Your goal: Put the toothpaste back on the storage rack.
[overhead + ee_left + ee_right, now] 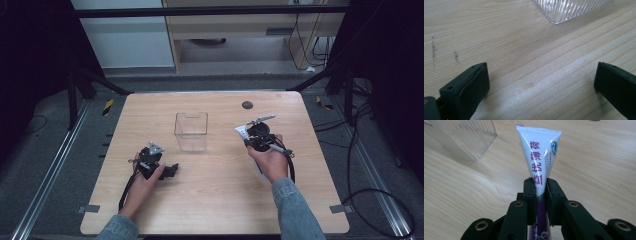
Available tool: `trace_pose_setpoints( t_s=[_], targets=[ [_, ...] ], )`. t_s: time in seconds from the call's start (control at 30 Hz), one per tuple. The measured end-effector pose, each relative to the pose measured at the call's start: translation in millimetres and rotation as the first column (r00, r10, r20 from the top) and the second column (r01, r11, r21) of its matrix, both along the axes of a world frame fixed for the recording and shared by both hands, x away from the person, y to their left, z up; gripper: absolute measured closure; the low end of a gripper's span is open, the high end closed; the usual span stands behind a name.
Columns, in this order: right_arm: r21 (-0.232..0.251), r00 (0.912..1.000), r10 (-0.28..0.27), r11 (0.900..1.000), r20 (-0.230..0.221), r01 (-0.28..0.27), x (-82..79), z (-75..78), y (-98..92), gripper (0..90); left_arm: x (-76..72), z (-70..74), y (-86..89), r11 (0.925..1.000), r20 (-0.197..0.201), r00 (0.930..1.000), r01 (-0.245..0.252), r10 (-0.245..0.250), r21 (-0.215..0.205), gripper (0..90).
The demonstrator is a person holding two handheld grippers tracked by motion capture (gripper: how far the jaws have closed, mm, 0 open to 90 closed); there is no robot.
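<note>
R gripper: fingers nearly together, clamped on a white tube w/ purple print. Pads press the tube from both sides approx. at mid-length; flat crimped end points away from the gripper, purple lower part runs back between the fingers. In the high view the R gripper sits right of centre over the bench, tube showing as a small white bit at its tip, R hand behind it. Tube is clear of the bench surface in the right gripper view.

L gripper: fingers wide apart, nothing between them, just bare wood grain. In the high view the L gripper rests low at the bench, left of centre, L hand around its body.

Clear plastic bin stands upright mid-bench, between the 2 grippers & a bit farther back; its ribbed corner shows ahead of the L fingers, apart from them. In the right gripper view the bin is left of the tube, not touching it.
</note>
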State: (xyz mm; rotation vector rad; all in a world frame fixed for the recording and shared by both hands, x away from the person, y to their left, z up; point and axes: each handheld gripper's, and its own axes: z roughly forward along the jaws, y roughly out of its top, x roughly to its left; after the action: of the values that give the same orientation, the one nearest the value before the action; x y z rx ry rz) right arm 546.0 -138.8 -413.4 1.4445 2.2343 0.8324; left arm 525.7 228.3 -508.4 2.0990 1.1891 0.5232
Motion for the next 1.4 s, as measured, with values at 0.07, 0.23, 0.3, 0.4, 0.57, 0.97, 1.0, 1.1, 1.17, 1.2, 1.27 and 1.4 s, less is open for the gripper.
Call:
trace_pose_setpoints(
  t_s=[0.07,0.23,0.3,0.4,0.57,0.97,1.0,1.1,1.17,1.2,1.27,1.4],
  targets=[
    [0.006,0.9998,0.001,1.000,0.021,-0.001,0.2,3.7,0.4,79.3,-0.1,0.0,-0.1,1.0000,-0.001,1.0000,-0.001,0.001,-0.001,0.0],
    [0.039,0.9973,0.003,0.999,0.074,-0.006,0.2,12.4,3.0,79.3,-0.1,0.0,-0.1,1.0000,-0.001,1.0000,-0.001,0.001,-0.001,0.0],
    [0.055,0.9956,-0.005,0.998,0.094,0.000,-0.5,14.1,4.2,79.3,-0.1,0.0,-0.1,1.0000,-0.002,1.0000,-0.001,0.001,-0.002,0.0],
    [0.079,0.9928,-0.021,0.997,0.118,0.011,-1.4,14.7,5.3,79.3,-0.1,0.0,-0.1,1.0000,-0.001,1.0000,-0.001,0.001,-0.002,0.0],
    [0.107,0.9860,-0.038,0.994,0.163,0.021,-1.2,16.4,8.6,79.3,-0.1,-0.1,-0.1,1.0000,-0.002,1.0000,-0.001,0.001,-0.002,0.0],
    [0.141,0.9673,-0.039,0.990,0.251,0.003,-0.6,32.8,17.0,79.3,0.0,0.0,-0.1,1.0000,-0.001,1.0000,0.000,0.000,-0.001,0.0],
    [0.144,0.9669,-0.040,0.990,0.252,0.004,-0.4,34.1,17.8,79.3,0.0,0.0,-0.1,1.0000,-0.001,1.0000,0.000,0.000,-0.001,0.0],
    [0.146,0.9628,-0.038,0.989,0.267,-0.001,0.5,36.5,19.5,79.4,0.0,0.0,0.0,1.0000,-0.001,1.0000,0.000,0.000,-0.001,0.0],
    [0.145,0.9609,-0.035,0.989,0.275,-0.006,1.2,38.1,20.5,79.3,0.0,0.0,-0.1,1.0000,-0.001,1.0000,0.000,0.000,-0.001,0.0],
    [0.147,0.9602,-0.034,0.989,0.277,-0.007,1.3,38.9,21.2,79.3,0.1,0.0,0.1,1.0000,0.000,1.0000,0.001,-0.001,0.001,0.0],
    [0.151,0.9581,-0.037,0.988,0.284,-0.007,1.4,40.9,22.7,79.3,0.0,0.0,0.0,1.0000,-0.001,1.0000,0.001,-0.001,0.000,0.0],
    [0.167,0.9539,-0.037,0.986,0.298,-0.014,1.4,43.5,26.8,79.3,0.0,0.0,0.0,1.0000,-0.001,1.0000,0.001,-0.001,-0.001,0.0]
  ],
)
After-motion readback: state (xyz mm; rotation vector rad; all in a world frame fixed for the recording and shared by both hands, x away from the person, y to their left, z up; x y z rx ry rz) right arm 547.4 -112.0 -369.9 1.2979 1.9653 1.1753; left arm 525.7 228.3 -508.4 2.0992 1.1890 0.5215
